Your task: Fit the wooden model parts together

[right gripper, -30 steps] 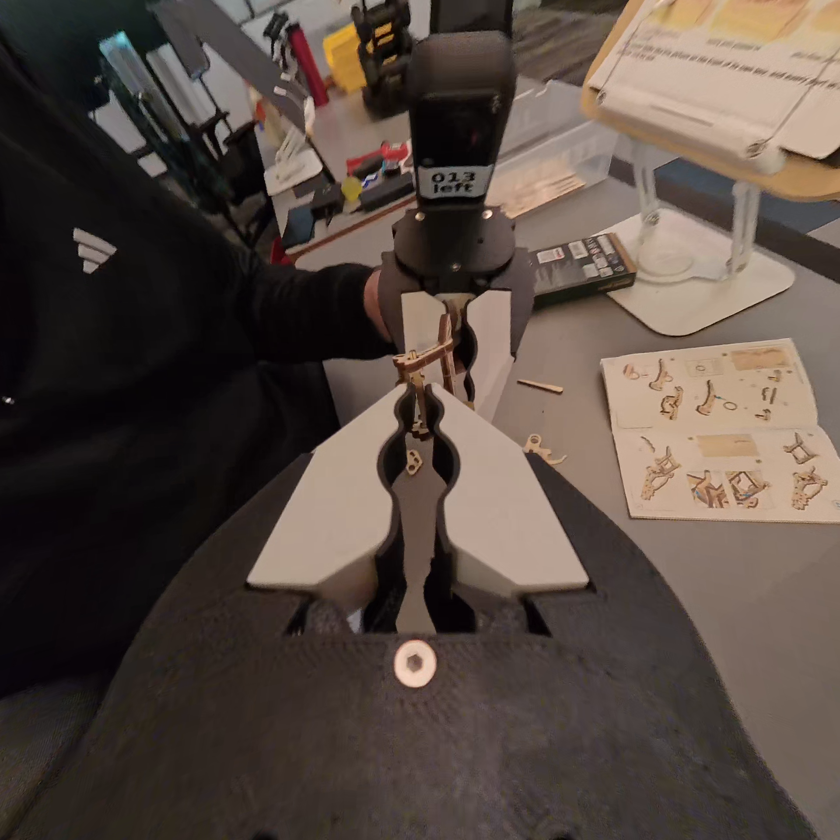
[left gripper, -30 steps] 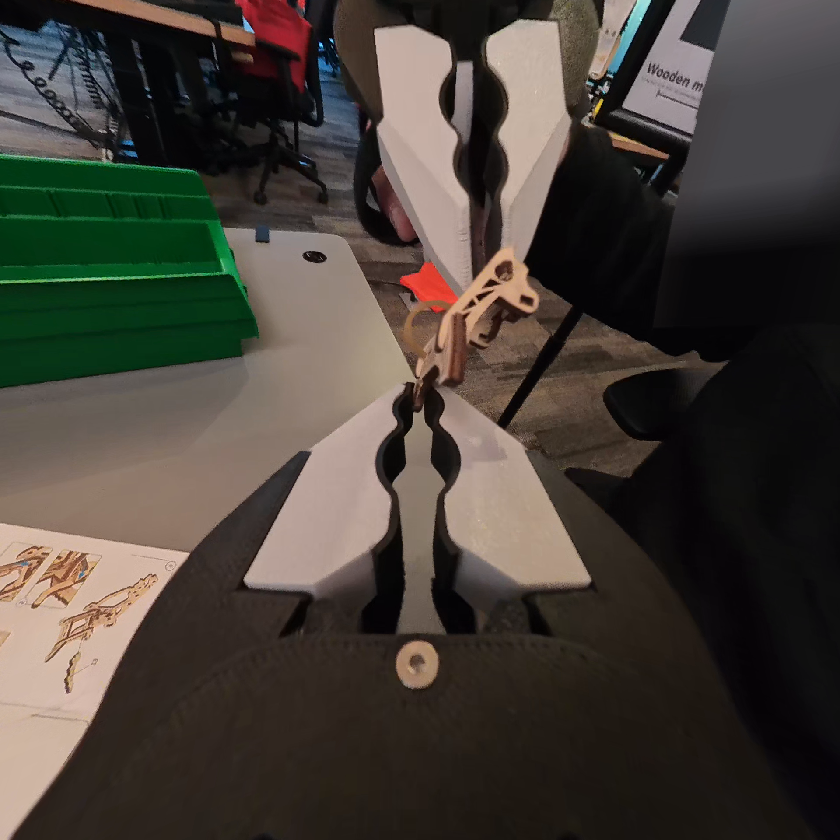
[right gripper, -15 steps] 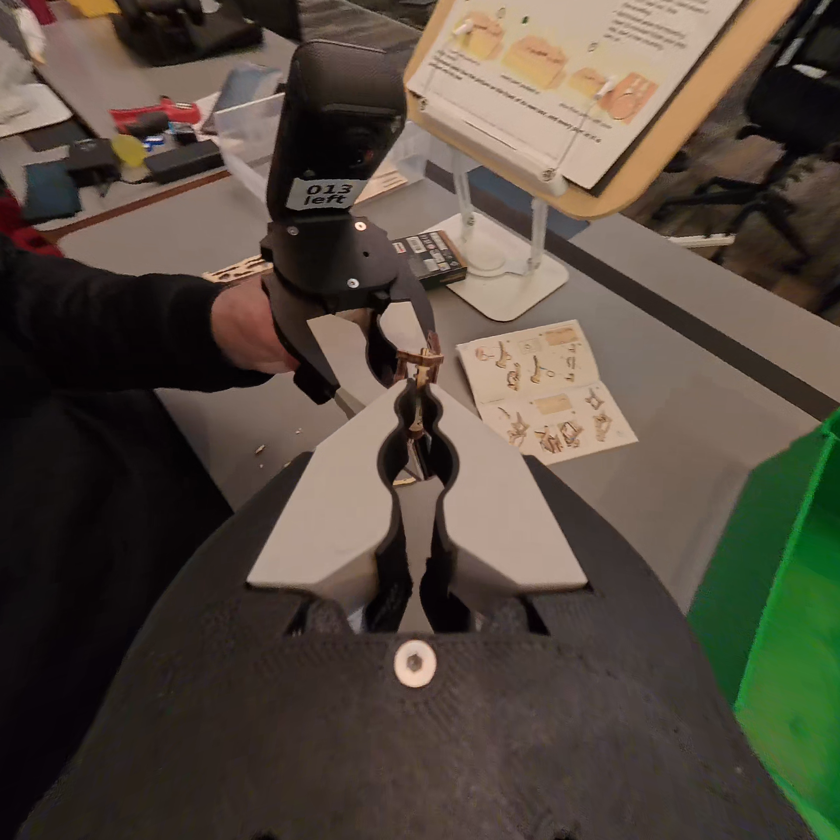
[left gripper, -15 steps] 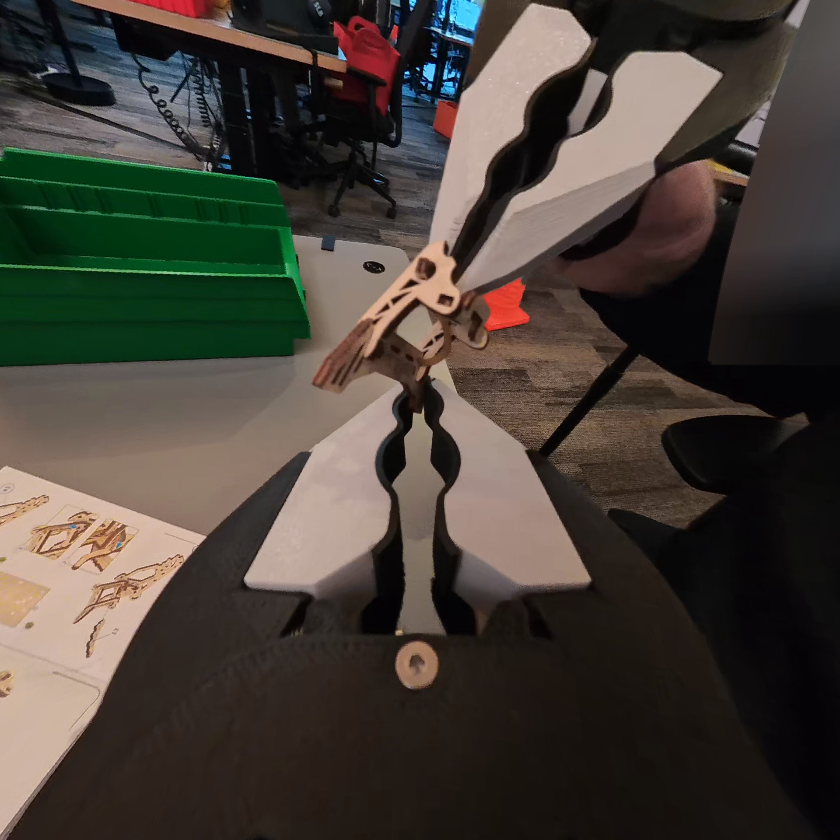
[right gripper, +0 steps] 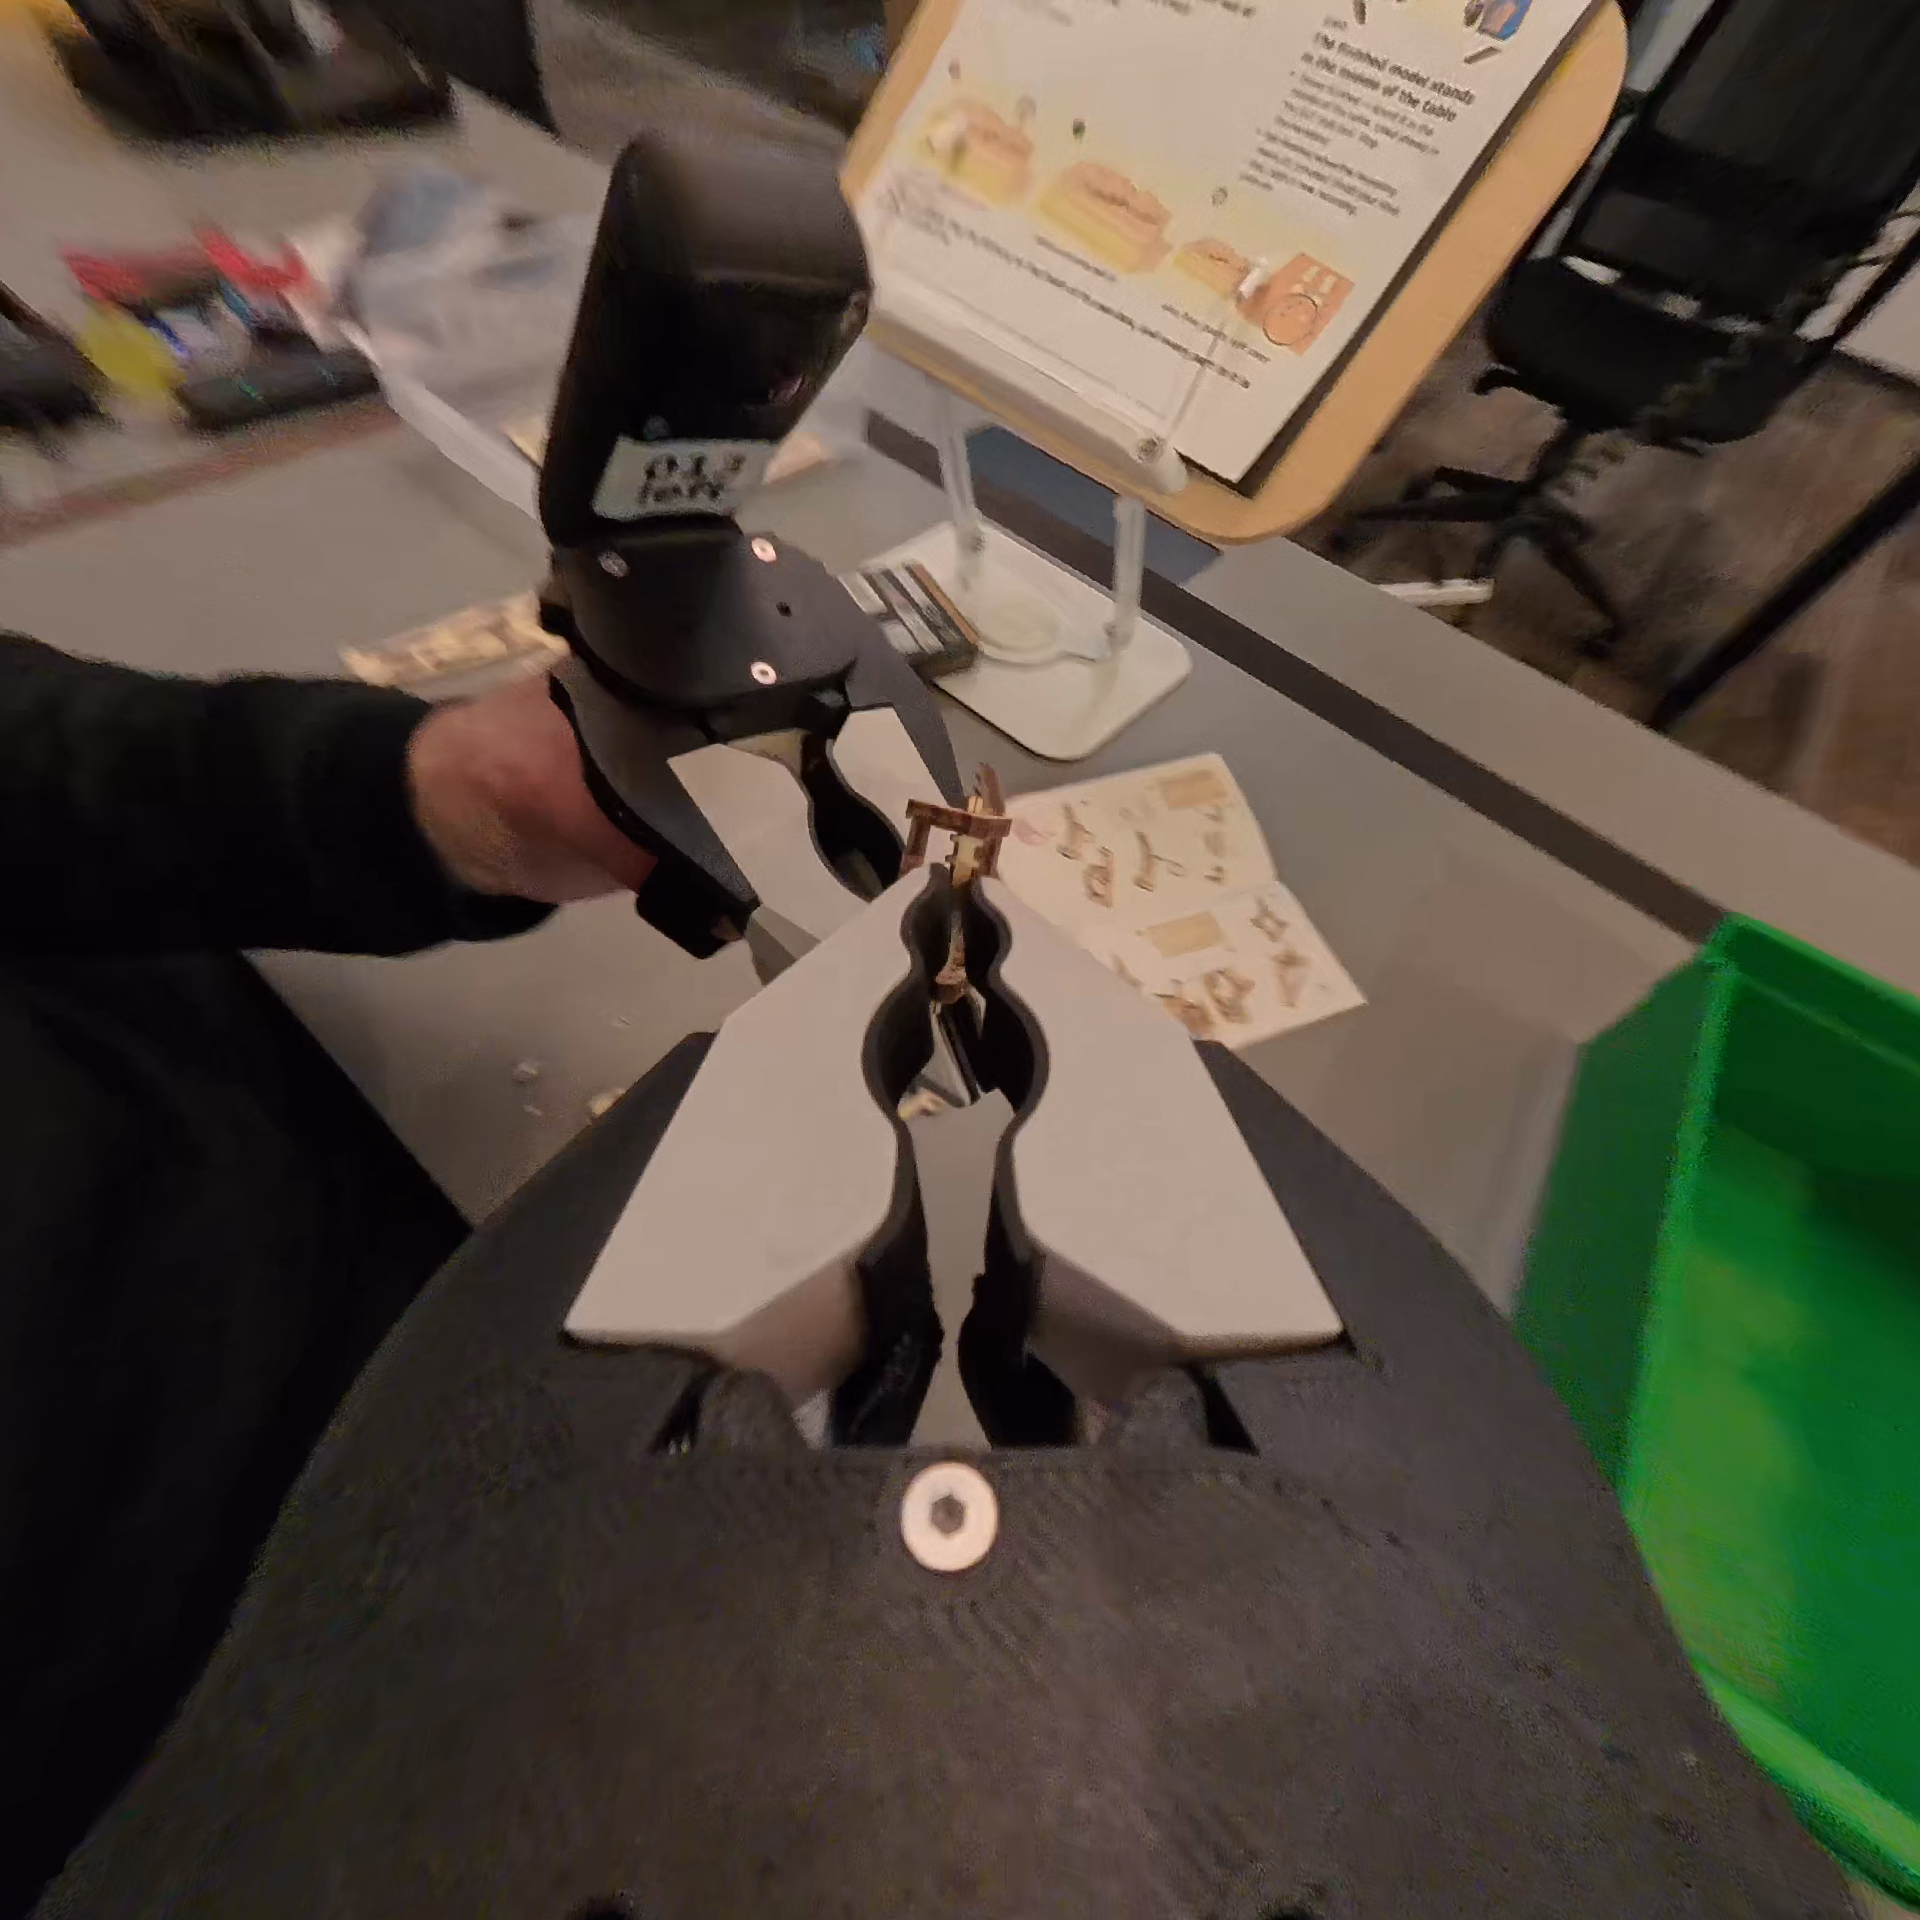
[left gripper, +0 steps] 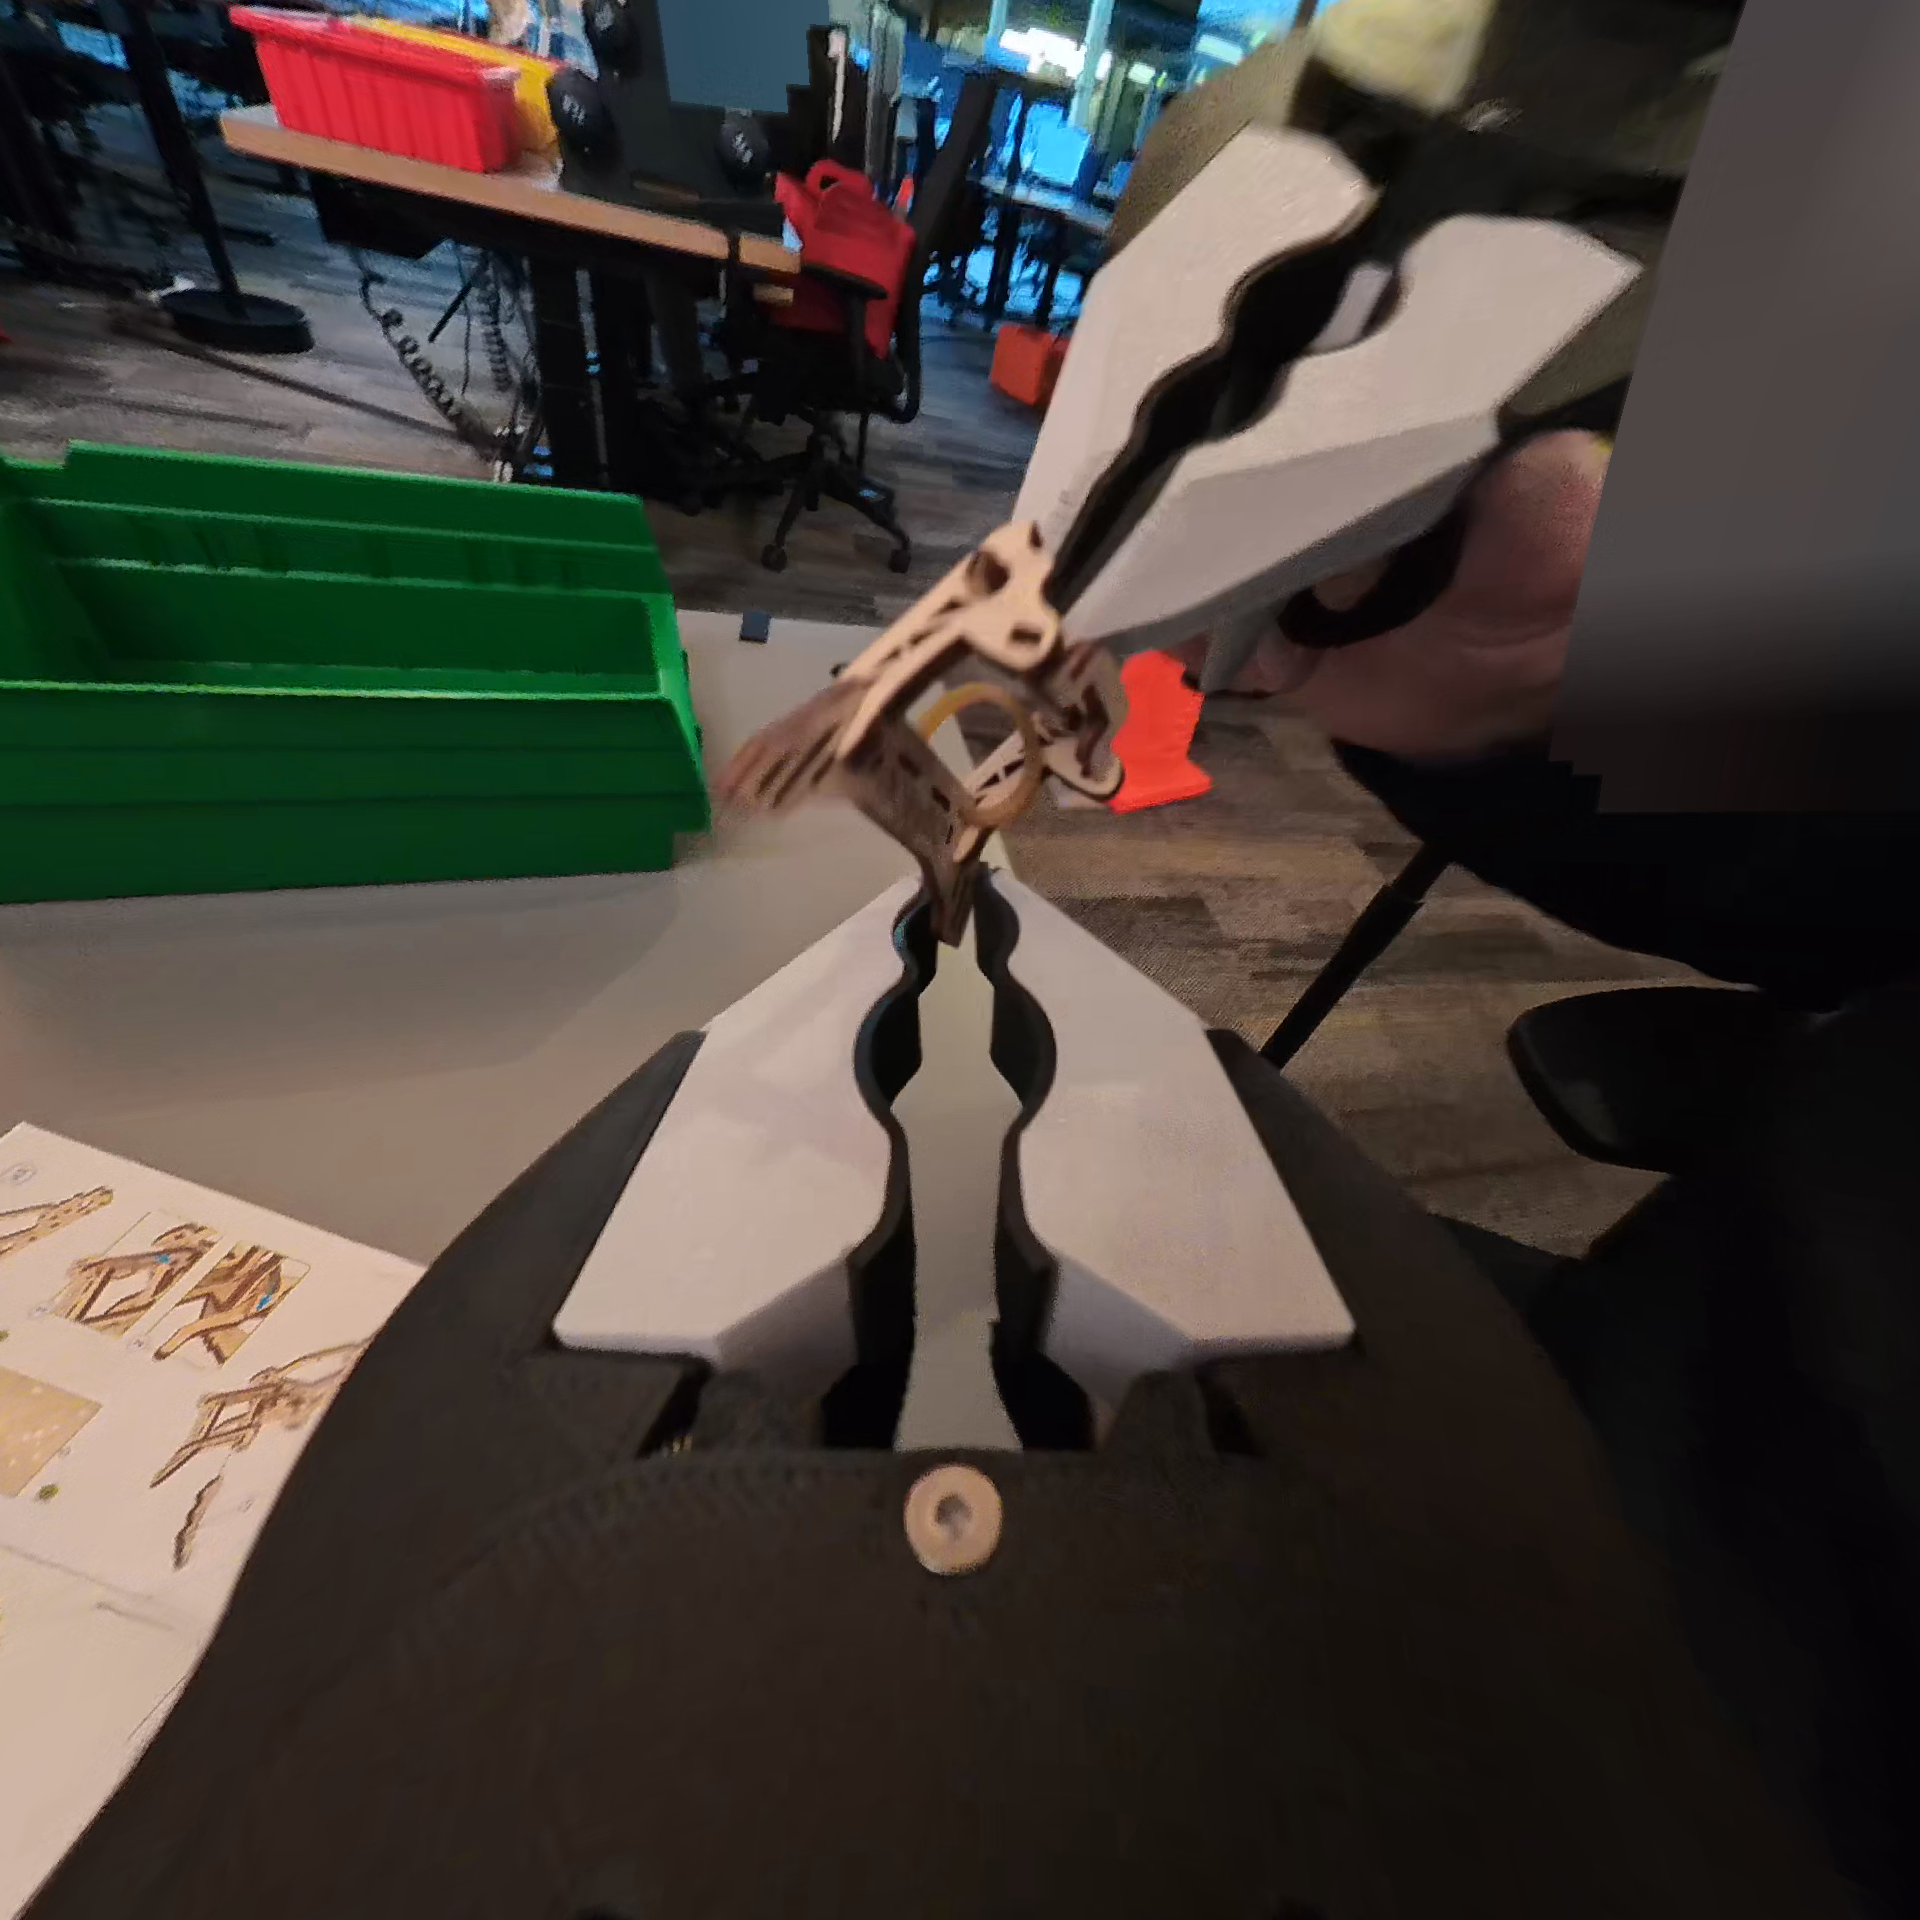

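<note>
Both grippers clamp one wooden model (left gripper: 940, 717): left gripper (left gripper: 951, 904) pinches its lower end, right gripper (left gripper: 1049, 592) its top.

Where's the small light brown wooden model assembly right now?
The small light brown wooden model assembly is held in the air between both grippers' fingertips, right of the green plastic bin in the left wrist view, above the grey table's edge.
</note>
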Demonstrator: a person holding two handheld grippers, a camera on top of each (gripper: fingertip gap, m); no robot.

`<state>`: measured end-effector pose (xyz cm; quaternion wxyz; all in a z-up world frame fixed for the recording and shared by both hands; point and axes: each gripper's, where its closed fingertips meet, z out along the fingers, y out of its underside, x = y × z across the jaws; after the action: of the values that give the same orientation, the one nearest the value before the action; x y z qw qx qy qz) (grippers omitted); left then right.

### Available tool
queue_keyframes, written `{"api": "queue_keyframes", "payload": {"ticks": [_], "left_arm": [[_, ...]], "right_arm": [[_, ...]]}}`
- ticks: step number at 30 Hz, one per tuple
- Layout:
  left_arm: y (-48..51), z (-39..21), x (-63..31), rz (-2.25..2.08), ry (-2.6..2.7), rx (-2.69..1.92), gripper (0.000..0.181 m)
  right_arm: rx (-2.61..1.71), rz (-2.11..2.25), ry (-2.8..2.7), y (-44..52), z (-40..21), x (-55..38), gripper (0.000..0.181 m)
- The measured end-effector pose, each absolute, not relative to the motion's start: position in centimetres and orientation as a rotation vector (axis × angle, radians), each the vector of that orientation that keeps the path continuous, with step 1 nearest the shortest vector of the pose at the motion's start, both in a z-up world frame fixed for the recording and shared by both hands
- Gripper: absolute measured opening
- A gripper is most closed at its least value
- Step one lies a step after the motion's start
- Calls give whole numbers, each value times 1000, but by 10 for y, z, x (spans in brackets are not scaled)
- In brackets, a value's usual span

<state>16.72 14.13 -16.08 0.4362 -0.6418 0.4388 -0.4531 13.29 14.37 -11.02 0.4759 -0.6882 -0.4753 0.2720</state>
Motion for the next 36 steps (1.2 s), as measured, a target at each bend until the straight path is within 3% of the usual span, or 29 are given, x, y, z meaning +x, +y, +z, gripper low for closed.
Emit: {"api": "queue_keyframes", "payload": {"ticks": [2,6,14,30,36], "left_arm": [[139,-150,161,-1209,1062,-1540,18],[135,-125,152,-1406,1007,-1427,28],[132,-114,159,-1594,978,-1353,1],[151,-113,159,-1389,790,-1423,4],[135,-105,160,-1557,900,-1344,2]], "right_arm": [[-1679,858,-1109,141,-105,138,0],[-1657,1079,-1092,135,-102,143,0],[-1661,1253,-1075,132,-101,147,0],[-1661,805,-1024,146,-101,146,0],[-1663,1292,-1062,131,-93,145,0]]}}
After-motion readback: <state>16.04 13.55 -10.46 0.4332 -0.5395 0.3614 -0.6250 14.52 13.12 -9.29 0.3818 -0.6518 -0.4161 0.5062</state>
